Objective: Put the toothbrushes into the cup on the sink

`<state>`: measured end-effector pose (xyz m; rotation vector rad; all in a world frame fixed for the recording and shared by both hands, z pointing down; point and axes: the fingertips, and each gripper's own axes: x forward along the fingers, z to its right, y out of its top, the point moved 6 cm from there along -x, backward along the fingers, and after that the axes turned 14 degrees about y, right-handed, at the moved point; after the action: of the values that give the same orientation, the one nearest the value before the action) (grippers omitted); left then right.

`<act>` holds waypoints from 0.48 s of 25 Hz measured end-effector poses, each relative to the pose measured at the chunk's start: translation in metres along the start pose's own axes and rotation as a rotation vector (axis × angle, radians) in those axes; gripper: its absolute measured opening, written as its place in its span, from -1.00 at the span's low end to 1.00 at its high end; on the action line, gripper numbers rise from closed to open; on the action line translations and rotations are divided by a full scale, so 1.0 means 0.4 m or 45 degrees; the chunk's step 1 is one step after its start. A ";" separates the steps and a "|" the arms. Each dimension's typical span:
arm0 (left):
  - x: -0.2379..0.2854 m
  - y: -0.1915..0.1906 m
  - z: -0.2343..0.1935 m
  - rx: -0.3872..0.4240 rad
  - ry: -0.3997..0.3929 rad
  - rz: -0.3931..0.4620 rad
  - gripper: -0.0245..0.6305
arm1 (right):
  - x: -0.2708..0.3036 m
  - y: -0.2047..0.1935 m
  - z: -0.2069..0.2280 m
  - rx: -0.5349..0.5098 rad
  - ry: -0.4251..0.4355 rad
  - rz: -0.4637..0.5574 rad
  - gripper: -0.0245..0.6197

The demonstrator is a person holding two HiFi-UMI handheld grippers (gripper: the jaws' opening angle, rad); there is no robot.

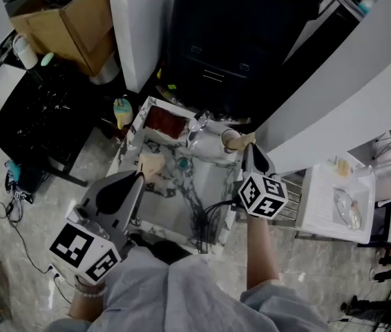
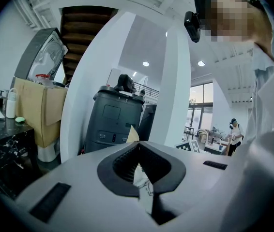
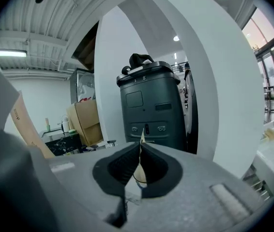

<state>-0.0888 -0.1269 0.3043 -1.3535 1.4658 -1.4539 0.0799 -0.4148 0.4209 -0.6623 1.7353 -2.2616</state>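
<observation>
The marbled white sink (image 1: 217, 180) lies below me with its chrome faucet (image 1: 197, 127) at the far rim. A beige cup (image 1: 231, 140) stands on the far right corner of the rim. My right gripper (image 1: 249, 146) hovers right beside the cup, jaws shut and empty; in the right gripper view (image 3: 141, 145) the cup (image 3: 138, 176) shows through the gap under the pads. My left gripper (image 1: 138, 176) is shut over the sink's left rim, next to a beige object (image 1: 150, 163). Dark thin shapes (image 1: 206, 216) lie in the basin; I cannot tell whether they are toothbrushes.
A red-brown tray (image 1: 162, 121) and a yellow-green bottle (image 1: 122, 111) sit at the sink's far left. Behind stand a dark grey machine (image 1: 230, 47), a white column (image 1: 137, 19) and a cardboard box (image 1: 71, 12). A white rack (image 1: 334, 199) is at the right, a black marble table (image 1: 36, 116) at the left.
</observation>
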 end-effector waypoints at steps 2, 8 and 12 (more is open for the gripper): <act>0.004 0.002 0.000 0.003 -0.025 0.000 -0.91 | -0.014 0.005 -0.007 0.001 -0.010 0.011 -0.92; 0.021 0.008 0.004 0.012 -0.104 -0.001 -0.91 | -0.046 0.000 -0.016 0.001 -0.037 0.013 -0.77; 0.029 0.014 0.001 0.018 -0.153 -0.002 -0.91 | -0.076 0.003 -0.035 0.007 -0.064 0.034 -0.77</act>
<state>-0.0923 -0.1391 0.3014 -1.4086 1.3760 -1.3573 0.0998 -0.3903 0.4102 -0.6848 1.7036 -2.2117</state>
